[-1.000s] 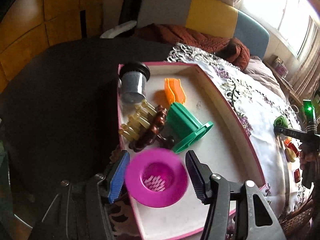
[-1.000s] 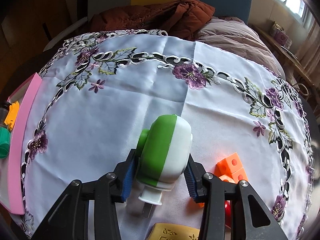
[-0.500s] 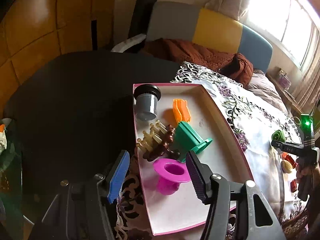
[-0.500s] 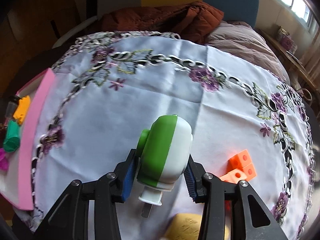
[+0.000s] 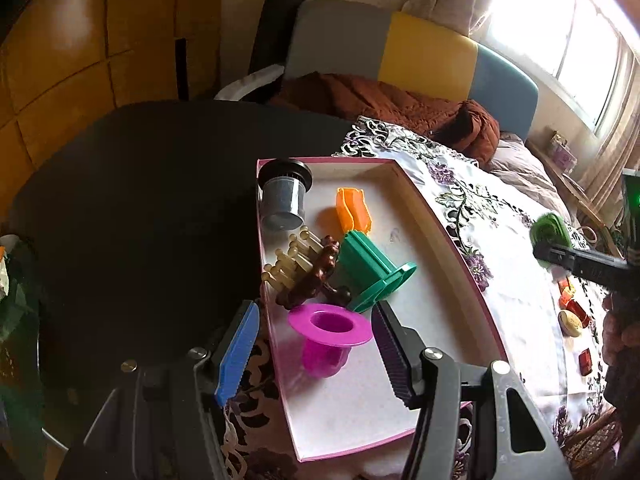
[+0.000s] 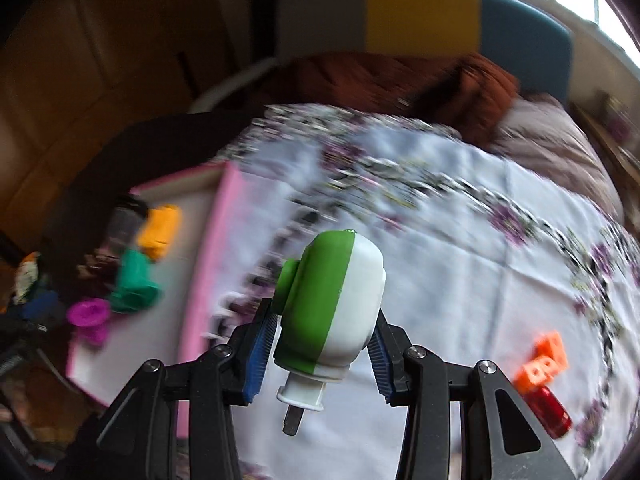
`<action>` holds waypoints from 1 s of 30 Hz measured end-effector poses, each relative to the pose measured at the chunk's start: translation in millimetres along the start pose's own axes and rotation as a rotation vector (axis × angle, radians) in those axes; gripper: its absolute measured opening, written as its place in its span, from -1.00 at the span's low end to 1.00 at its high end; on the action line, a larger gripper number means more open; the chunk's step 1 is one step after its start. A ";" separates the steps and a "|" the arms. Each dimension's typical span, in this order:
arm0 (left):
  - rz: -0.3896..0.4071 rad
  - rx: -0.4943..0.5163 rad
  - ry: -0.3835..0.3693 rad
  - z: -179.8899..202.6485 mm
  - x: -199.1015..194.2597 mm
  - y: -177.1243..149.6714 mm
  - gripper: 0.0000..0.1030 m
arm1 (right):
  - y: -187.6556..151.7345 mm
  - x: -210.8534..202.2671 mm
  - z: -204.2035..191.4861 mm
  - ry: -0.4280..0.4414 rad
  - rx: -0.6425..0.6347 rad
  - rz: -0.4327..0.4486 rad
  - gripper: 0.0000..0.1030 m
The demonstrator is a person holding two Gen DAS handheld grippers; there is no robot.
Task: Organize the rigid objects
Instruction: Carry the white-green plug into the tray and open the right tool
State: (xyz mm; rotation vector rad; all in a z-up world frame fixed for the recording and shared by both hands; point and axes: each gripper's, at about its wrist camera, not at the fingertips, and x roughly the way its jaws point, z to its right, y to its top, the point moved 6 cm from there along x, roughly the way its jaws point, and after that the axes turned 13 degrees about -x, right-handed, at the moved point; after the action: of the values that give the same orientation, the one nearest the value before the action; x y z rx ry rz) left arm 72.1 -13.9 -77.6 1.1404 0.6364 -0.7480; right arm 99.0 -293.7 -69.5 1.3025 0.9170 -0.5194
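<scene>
Pink-rimmed tray (image 5: pixel 412 184), white floor. In it: magenta flanged cup (image 5: pixel 328 332), teal-green spool (image 5: pixel 372 268), orange piece (image 5: pixel 353 210), grey jar with black lid (image 5: pixel 285 196), brown-and-cream comb-like item (image 5: pixel 304 268). Held toy (image 6: pixel 332 300) half green, half white. Tablecloth (image 6: pixel 460 216) white, purple floral embroidery. Orange blocks (image 6: pixel 544 362), red item (image 6: pixel 549 410) near right.

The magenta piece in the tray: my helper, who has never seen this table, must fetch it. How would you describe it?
Find the shallow pink-edged tray beside the embroidered tablecloth. At the tray's near end, just before the green flanged piece and the brown beaded piece, stands the magenta piece. It alone is magenta: a short tube with a wide round brim on top, hollow.
</scene>
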 end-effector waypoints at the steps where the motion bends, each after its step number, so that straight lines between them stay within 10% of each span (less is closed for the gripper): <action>1: 0.002 -0.002 -0.001 -0.7 -0.5 0.3 0.15 | 6.8 0.5 -9.6 0.015 -0.013 0.008 -0.14; 12: 0.002 -0.034 -0.012 -13.7 -0.7 2.4 0.15 | 73.7 57.4 -92.9 0.088 -0.129 -0.012 -0.14; 30: -0.007 -0.044 -0.015 -19.1 0.7 2.5 0.15 | 86.6 103.5 -108.4 0.046 -0.154 -0.052 0.25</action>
State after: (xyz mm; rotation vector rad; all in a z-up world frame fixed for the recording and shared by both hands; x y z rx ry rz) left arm 73.1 4.7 -82.4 1.0919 0.6418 -0.7448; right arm 194.6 -153.2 -102.8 1.1580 1.0118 -0.4518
